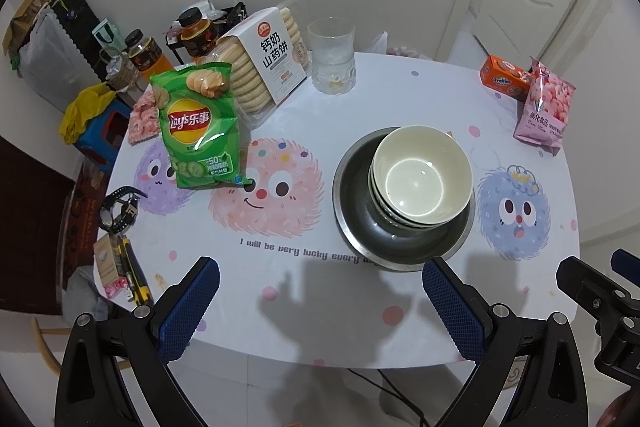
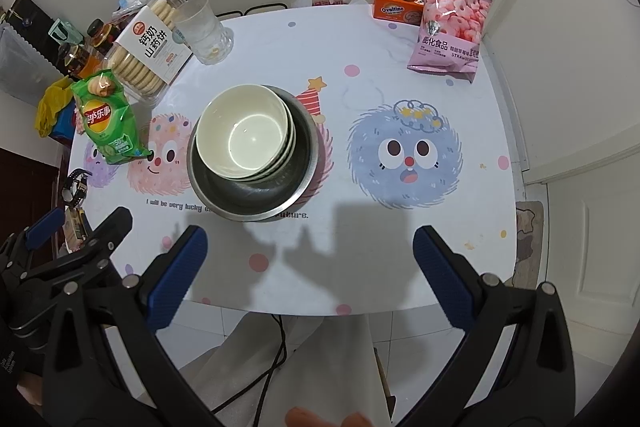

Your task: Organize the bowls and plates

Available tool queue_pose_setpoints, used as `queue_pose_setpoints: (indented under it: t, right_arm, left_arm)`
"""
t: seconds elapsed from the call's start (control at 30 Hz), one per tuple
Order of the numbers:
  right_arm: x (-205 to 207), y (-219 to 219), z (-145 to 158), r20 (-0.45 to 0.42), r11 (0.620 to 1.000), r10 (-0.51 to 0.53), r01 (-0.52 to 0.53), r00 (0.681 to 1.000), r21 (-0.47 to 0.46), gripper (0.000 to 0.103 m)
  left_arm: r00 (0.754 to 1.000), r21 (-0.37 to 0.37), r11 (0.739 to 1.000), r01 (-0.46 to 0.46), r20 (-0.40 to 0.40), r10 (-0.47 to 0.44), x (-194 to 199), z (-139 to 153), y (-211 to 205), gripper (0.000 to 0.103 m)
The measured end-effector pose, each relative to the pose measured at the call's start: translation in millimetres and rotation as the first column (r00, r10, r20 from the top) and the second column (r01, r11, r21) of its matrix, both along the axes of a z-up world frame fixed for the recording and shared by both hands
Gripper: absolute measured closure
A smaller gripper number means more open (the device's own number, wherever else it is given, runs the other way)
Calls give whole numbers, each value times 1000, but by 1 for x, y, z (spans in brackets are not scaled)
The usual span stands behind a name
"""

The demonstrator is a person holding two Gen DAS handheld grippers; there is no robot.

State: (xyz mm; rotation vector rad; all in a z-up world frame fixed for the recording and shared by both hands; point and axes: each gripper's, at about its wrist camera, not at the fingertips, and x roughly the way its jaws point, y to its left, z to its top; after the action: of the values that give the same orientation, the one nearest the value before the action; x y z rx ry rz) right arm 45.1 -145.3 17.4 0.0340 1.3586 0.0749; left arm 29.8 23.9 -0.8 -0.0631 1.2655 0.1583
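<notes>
Bench [image 1: 360, 307], cartoon-print top. Steel basin [image 1: 360, 219] sits mid-bench, with a stack of cream bowls [image 1: 424, 175] nested inside it, off-centre toward the far rim. Biscuit box [image 1: 268, 59] at far left, green chip bag [image 1: 200, 131] leaning in front of it, glass tumbler [image 1: 332, 55] just beside the box. Pink snack bag [image 2: 452, 27] and orange Ovaltine box [image 2: 396, 7] at far right. Left hand-held gripper [image 1: 320, 307] and right hand-held gripper [image 2: 310, 267] both spread wide, empty, over the near edge.

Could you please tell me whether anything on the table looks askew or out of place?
The stacked bowls sit off-centre in the metal basin, crowding its rim on the chips side. Nothing looks spilled or broken.
</notes>
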Motion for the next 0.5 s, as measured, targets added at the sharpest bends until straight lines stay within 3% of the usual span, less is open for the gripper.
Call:
queue_pose_setpoints:
  t: [0.5]
  right_arm:
    - [1, 0, 0, -1, 1000, 1, -1, 1000, 1, 1]
  left_arm:
    - [1000, 1, 1000, 2, -2, -2, 2, 0, -2, 0]
